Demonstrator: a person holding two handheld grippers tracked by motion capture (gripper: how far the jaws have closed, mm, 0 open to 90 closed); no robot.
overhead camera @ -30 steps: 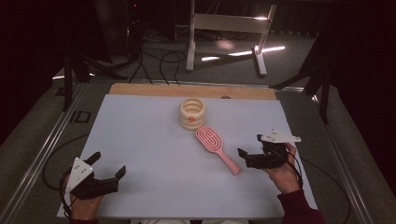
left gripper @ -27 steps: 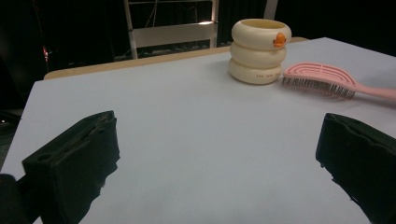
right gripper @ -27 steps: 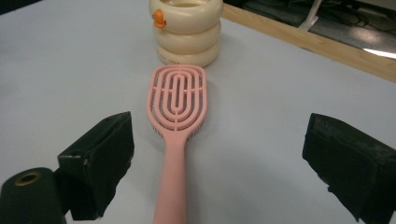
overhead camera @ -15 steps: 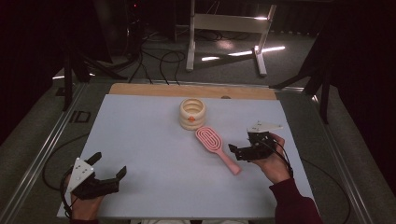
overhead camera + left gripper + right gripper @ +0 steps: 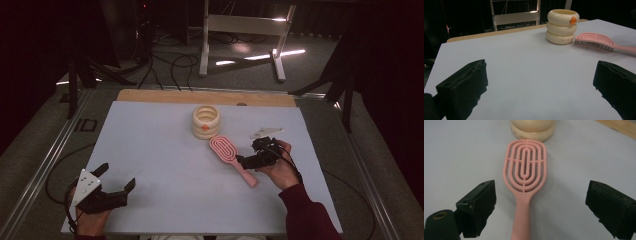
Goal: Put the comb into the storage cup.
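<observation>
A pink hairbrush (image 5: 226, 150) lies bristles down on the white table top (image 5: 150, 145), head toward a cream ringed cup (image 5: 206, 121). My right gripper (image 5: 250, 154) is open and hovers over the brush handle, pointing along it at the head. In the right gripper view the handle (image 5: 521, 220) runs up between the two wide-apart jaws, touching neither, and the cup (image 5: 532, 130) stands just past the head. My left gripper (image 5: 117, 176) rests open and empty at the near left. In the left gripper view the cup (image 5: 562, 23) and the brush (image 5: 596, 42) lie far ahead on the right.
A wooden strip (image 5: 205, 96) borders the table's far edge. Metal rails (image 5: 45, 165) run along both sides. Beyond the table stand a white frame (image 5: 240, 30) and floor cables (image 5: 165, 60).
My right gripper has moved left and slightly forward, from the table's right side to over the brush handle. The left gripper, brush and cup have stayed put.
</observation>
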